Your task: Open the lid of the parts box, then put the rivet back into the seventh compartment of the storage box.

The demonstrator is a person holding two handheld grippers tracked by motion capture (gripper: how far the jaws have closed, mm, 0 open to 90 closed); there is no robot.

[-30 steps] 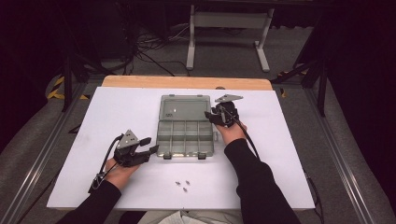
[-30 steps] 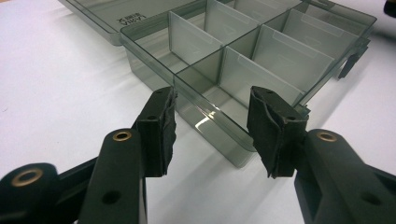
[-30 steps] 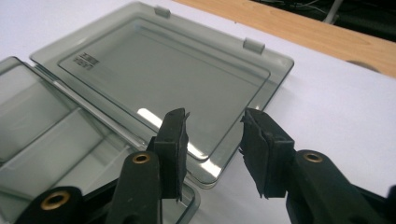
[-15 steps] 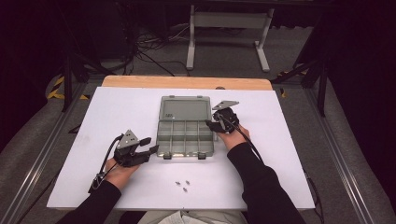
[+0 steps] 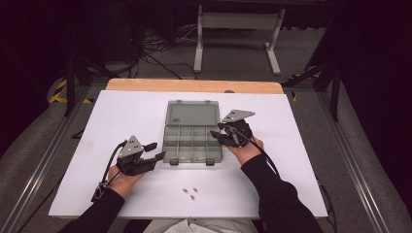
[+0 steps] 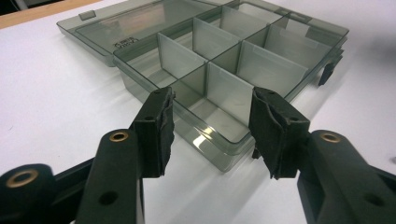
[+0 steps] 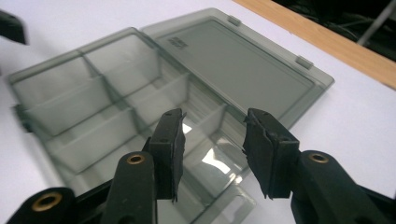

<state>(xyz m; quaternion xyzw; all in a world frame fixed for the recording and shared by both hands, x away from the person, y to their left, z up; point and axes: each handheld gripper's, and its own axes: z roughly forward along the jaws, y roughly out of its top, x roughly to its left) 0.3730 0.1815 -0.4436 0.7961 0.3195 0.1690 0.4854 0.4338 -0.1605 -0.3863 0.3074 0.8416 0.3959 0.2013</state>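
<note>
A white table top with a wooden far edge stands on grey floor. At 12 o'clock, a white frame stand and black cables; at 9 o'clock, yellow-black tape. Surroundings are dark.

Organizer box glossy smoky clear plastic; table matt white, wood edge.

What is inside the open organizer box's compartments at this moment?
The organizer box shows bare dividers and empty floors in the compartments visible. The right gripper hangs over its right edge, covering part of one compartment. Small screws lie outside, on the table.
</note>
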